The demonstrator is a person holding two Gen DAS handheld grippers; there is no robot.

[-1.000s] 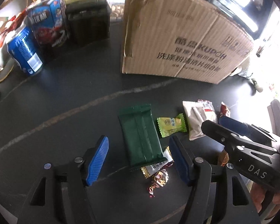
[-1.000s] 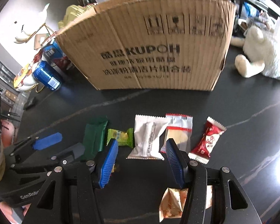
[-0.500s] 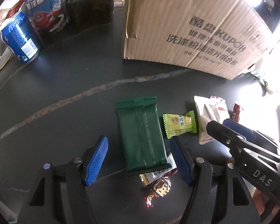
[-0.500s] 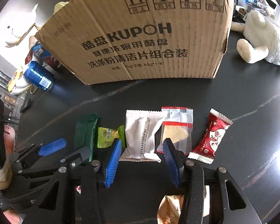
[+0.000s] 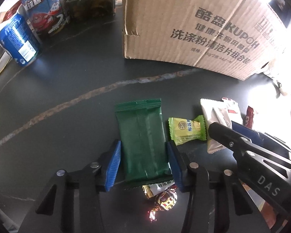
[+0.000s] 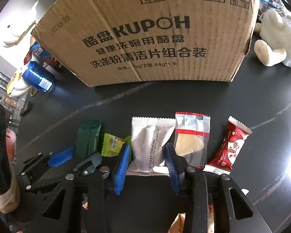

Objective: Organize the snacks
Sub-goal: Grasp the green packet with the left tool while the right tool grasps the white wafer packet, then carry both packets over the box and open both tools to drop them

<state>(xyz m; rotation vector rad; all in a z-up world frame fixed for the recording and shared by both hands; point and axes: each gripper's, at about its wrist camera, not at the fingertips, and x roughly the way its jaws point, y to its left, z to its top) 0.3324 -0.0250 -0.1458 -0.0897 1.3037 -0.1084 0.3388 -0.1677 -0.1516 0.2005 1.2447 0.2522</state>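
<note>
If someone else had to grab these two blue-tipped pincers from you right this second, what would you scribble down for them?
Left gripper: jaws closing around the dark green packet, which lies flat on the black table; pads at its edges.
Right gripper: jaws closing around the silver packet, also flat on the table.
Still in the row: lime candy, clear red-striped packet, red candy. Gold-wrapped sweets lie near the left gripper.
The cardboard box stands behind the row.
Done: no snack lifted.
Left: probably lift both packets and sort them; where they go is not shown.
</note>
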